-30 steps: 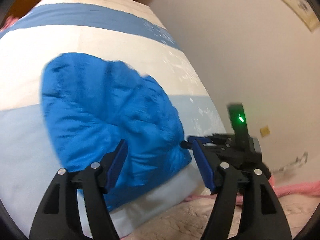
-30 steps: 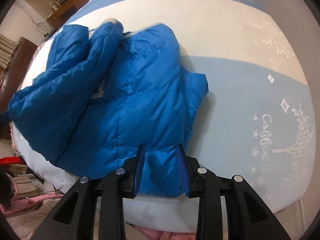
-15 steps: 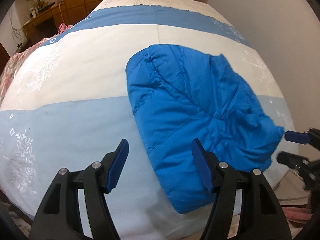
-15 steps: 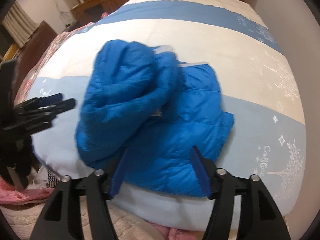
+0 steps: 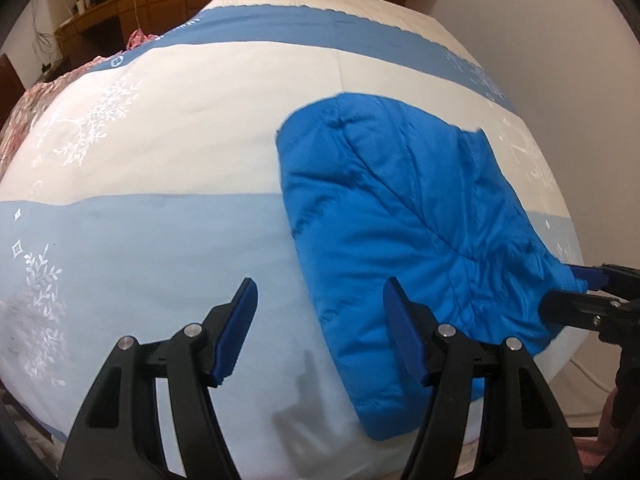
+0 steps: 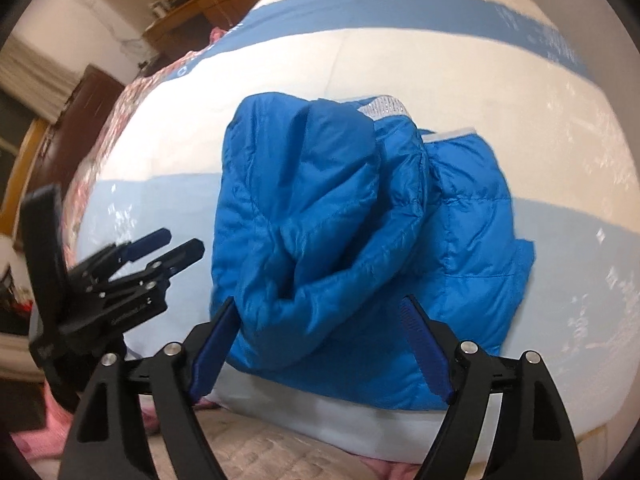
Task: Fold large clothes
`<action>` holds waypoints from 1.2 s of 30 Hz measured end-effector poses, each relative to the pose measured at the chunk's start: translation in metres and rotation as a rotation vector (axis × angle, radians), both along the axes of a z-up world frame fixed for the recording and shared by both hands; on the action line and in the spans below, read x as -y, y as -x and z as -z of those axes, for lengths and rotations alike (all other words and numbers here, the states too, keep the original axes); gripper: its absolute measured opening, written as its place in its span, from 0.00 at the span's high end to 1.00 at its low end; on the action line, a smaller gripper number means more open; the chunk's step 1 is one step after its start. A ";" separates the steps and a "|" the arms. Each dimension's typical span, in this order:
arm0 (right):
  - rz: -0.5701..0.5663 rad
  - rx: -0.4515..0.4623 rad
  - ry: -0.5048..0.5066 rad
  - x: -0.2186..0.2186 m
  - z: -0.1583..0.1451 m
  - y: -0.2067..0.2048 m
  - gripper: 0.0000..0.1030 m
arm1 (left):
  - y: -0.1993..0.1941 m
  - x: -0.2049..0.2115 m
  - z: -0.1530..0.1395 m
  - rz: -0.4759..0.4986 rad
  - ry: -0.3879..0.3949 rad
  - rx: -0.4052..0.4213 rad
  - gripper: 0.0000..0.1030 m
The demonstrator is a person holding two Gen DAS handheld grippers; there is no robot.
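A bright blue padded jacket [image 5: 404, 216] lies folded on the bed near its front edge; in the right wrist view [image 6: 340, 232] one half is folded over the other. My left gripper [image 5: 320, 332] is open and empty, hovering just left of the jacket's edge; it also shows in the right wrist view [image 6: 168, 248]. My right gripper [image 6: 320, 344] is open and empty, with its jaws either side of the jacket's near edge; it shows in the left wrist view [image 5: 580, 288] at the jacket's right side.
The bed cover [image 5: 160, 160] has white, light blue and dark blue bands. A white wall [image 5: 560, 40] runs along the bed's right side. Wooden furniture [image 5: 100, 8] stands at the back left. A pink blanket [image 6: 48, 432] lies below the bed's front.
My right gripper let go of the jacket's hem and opened. My left gripper swung left and back, away from the jacket. The jacket now lies folded over itself.
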State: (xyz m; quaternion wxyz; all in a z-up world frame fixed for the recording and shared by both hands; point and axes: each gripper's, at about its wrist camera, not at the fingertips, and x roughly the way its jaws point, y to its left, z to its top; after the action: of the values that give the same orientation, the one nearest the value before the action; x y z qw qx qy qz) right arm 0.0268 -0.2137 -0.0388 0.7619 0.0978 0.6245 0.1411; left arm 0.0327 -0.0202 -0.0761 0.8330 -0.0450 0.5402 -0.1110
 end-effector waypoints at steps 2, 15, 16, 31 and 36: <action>0.028 -0.029 0.001 0.001 0.007 -0.009 0.21 | -0.003 -0.002 0.001 -0.004 -0.002 0.001 0.38; 0.107 -0.091 0.023 -0.001 0.050 -0.045 0.47 | -0.019 0.001 0.009 0.018 0.008 -0.002 0.38; 0.098 -0.080 0.025 -0.001 0.050 -0.045 0.56 | -0.020 0.002 0.009 0.022 0.007 -0.002 0.38; 0.162 0.152 -0.014 0.073 -0.024 0.023 0.75 | -0.007 0.052 -0.011 0.121 0.046 0.016 0.38; 0.227 0.102 -0.027 0.106 -0.006 0.040 0.75 | 0.000 0.079 -0.008 0.161 0.055 -0.001 0.38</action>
State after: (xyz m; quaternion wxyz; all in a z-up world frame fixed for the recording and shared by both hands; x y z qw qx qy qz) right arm -0.0131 -0.3200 -0.0328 0.8025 0.1706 0.5678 0.0672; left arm 0.0327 -0.0990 -0.0683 0.8196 -0.0243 0.5391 -0.1925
